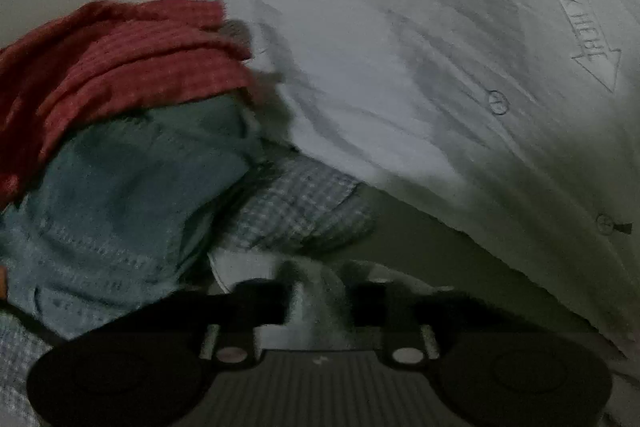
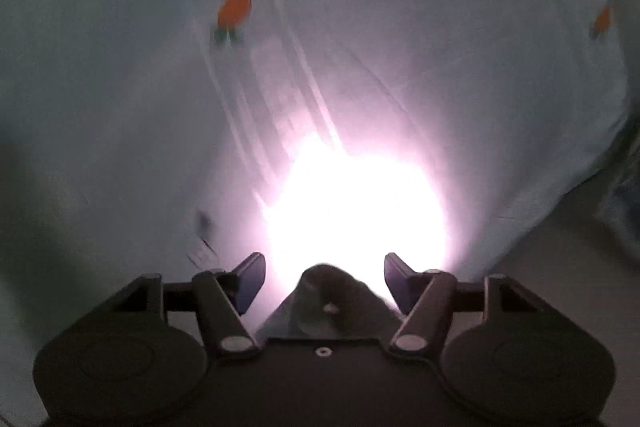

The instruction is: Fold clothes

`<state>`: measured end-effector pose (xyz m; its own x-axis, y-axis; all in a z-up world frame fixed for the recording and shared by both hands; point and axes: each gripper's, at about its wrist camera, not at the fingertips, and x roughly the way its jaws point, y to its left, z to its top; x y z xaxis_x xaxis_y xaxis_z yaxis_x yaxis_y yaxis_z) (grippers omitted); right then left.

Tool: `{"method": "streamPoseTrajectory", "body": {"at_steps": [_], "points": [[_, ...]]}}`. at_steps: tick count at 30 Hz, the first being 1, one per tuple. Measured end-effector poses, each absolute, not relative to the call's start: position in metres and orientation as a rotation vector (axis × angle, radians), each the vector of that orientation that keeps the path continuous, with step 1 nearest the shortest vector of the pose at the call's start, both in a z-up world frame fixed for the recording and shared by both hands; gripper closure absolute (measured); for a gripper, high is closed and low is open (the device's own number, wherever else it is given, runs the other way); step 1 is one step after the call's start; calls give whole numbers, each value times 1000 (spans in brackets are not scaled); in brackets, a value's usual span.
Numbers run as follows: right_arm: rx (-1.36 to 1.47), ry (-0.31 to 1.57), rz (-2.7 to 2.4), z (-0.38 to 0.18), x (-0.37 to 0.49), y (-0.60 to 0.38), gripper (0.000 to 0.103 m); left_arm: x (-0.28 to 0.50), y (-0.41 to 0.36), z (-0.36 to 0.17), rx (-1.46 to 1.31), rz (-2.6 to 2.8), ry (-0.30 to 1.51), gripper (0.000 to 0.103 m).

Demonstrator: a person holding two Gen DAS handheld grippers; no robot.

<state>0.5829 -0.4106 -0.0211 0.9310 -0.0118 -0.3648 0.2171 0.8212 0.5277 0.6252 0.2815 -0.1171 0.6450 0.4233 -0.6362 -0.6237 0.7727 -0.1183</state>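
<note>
- The left claw [image 1: 316, 301] pointed down at the tabletop [image 1: 460, 251], jaws apart, pale cloth bunched between them; grip unclear.
- The white carrot-print garment [image 1: 400, 67] hung ahead and right of it.
- The right claw [image 2: 325, 281] stood apart, empty, the garment just ahead.

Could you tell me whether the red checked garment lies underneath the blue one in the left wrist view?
No, the red checked garment lies on top of the blue garment.
</note>
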Motion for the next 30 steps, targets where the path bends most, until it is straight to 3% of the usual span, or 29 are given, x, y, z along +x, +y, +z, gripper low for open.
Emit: {"method": "streamPoseTrajectory", "body": {"at_steps": [2, 4, 9, 14, 19, 21, 22, 24, 25, 30], "points": [[536, 430, -167, -46, 568, -401, 37, 611, 281, -126, -364, 595, 652, 49], [484, 508, -208, -75, 551, -394, 38, 595, 273, -135, -377, 577, 699, 47], [361, 689, -281, -129, 520, -375, 38, 554, 263, -162, -516, 577, 772, 31], [497, 741, -328, -150, 512, -383, 37, 542, 253, -186, -619, 534, 796, 28], [323, 752, -366, -162, 537, -378, 37, 560, 253, -196, -633, 526, 774, 27], [308, 748, -349, -166, 548, -379, 39, 576, 258, -198, -647, 531, 776, 37], [330, 741, -347, -167, 551, -382, 46, 583, 260, -199, -643, 551, 782, 45], [404, 722, -360, -166, 555, -388, 87, 597, 263, -200, -633, 595, 794, 81], [469, 719, -354, -166, 556, -393, 101, 601, 266, -199, -644, 596, 795, 88], [638, 614, -393, -141, 521, -409, 103, 587, 266, -168, -657, 546, 726, 92]]}}
